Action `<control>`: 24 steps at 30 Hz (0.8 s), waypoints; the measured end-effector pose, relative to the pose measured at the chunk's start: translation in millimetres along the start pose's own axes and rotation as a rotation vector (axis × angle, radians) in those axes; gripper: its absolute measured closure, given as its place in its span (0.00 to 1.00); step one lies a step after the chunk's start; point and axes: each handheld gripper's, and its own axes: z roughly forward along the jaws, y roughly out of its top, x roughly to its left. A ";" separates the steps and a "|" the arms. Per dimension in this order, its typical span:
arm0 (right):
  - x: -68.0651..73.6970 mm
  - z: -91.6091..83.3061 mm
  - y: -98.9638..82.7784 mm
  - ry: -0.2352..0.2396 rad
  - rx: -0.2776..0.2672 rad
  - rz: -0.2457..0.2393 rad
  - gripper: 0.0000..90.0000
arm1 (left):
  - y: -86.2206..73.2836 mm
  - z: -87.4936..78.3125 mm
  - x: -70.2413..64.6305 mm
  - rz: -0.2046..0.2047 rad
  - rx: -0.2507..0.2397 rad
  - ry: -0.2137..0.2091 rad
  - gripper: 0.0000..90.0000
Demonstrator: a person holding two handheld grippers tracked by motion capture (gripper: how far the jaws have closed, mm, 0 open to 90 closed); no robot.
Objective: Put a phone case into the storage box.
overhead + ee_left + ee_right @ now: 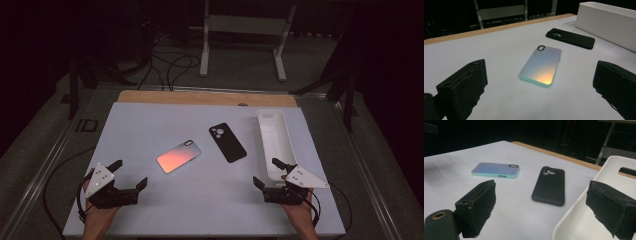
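Worktop (150, 210): spans the middle of the high view.
Iridescent phone case (178, 156): flat on the worktop, centre, just left of the dark phone case.
Dark phone case (227, 142): flat, centre, between the iridescent phone case and the tray.
Tray (276, 142): right of centre, lengthwise toward the top.
Left tongs (131, 175): lower left.
Right tongs (266, 172): lower right, at the tray's near end.

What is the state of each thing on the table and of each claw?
Iridescent case: flat, back up, untouched.
Black case: flat, back up, untouched, apart from the bin.
Bin: upright; no contents seen.
Left claw: open, holding nothing.
Right claw: open, holding nothing, at the bin's near end.
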 end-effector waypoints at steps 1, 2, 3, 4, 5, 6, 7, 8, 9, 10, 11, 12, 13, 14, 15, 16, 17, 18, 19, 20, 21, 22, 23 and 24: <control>0.0 0.0 0.0 0.000 0.000 0.000 0.10 | 0.0 0.0 0.0 0.000 0.000 0.000 0.00; -0.5 0.0 -0.3 -0.001 0.001 0.000 0.10 | 1.8 2.2 -1.6 0.016 0.020 -0.003 0.00; -0.7 -0.1 -0.2 -0.002 0.004 0.001 0.10 | 1.8 2.2 -1.6 0.016 0.020 -0.003 0.00; -1.0 0.0 -0.1 -0.002 0.005 0.001 0.10 | 4.3 6.1 -0.8 0.014 0.051 -0.002 0.00; -1.4 0.3 0.4 -0.004 0.007 0.004 0.10 | 4.3 6.1 -0.8 0.014 0.051 -0.002 0.00; -2.4 1.1 1.0 0.001 0.009 0.006 0.10 | 7.4 10.3 0.7 0.012 0.070 -0.006 0.00; -2.8 1.8 1.9 0.003 0.009 0.011 0.10 | 7.4 10.3 0.7 0.012 0.070 -0.006 0.00; -3.5 2.2 2.8 0.006 0.009 0.009 0.10 | 11.8 14.2 2.4 0.011 0.081 -0.015 0.00; -3.4 2.6 3.8 0.009 0.005 0.011 0.10 | 14.3 15.7 2.9 0.013 0.087 -0.016 0.00; -3.2 2.9 4.6 0.009 0.007 0.008 0.10 | 16.9 17.2 3.6 0.019 0.093 -0.019 0.00; -2.9 3.3 5.3 0.010 0.007 0.005 0.10 | 19.6 18.9 4.2 0.021 0.101 -0.021 0.00; -2.7 3.7 5.6 0.012 0.006 0.003 0.10 | 22.4 20.8 4.8 0.025 0.108 -0.020 0.00; -2.7 3.7 5.6 0.012 0.006 0.003 0.10 | 22.4 20.8 4.8 0.025 0.108 -0.020 0.00; -2.7 4.1 5.8 0.012 0.008 0.001 0.10 | 25.9 23.0 5.8 0.031 0.120 -0.031 0.00; -2.8 4.4 6.0 0.012 0.013 -0.002 0.10 | 28.1 24.3 6.4 0.035 0.130 -0.034 0.00; -3.0 4.6 6.2 0.011 0.015 -0.005 0.10 | 31.0 25.6 6.7 0.041 0.137 -0.038 0.00; -3.7 4.6 6.5 0.012 0.015 -0.010 0.10 | 33.9 26.9 7.1 0.044 0.140 -0.045 0.00; -4.1 4.6 6.8 0.014 0.016 -0.011 0.10 | 36.9 28.4 7.7 0.048 0.147 -0.048 0.00; -4.5 4.4 7.1 0.014 0.017 -0.013 0.10 | 39.9 30.1 8.3 0.053 0.153 -0.050 0.00; -4.7 4.1 7.2 0.014 0.017 -0.013 0.10 | 42.7 32.2 8.9 0.057 0.156 -0.052 0.00; -5.2 4.1 7.2 0.014 0.014 -0.014 0.10 | 45.3 34.6 9.9 0.059 0.163 -0.054 0.00; -5.2 3.8 7.1 0.014 0.015 -0.011 0.10 | 47.8 37.4 10.8 0.061 0.169 -0.056 0.00; -5.3 3.6 7.0 0.012 0.015 -0.011 0.10 | 50.1 40.3 11.7 0.065 0.177 -0.055 0.00; -5.5 3.4 6.8 0.011 0.015 -0.012 0.10 | 52.3 43.2 12.5 0.067 0.183 -0.056 0.00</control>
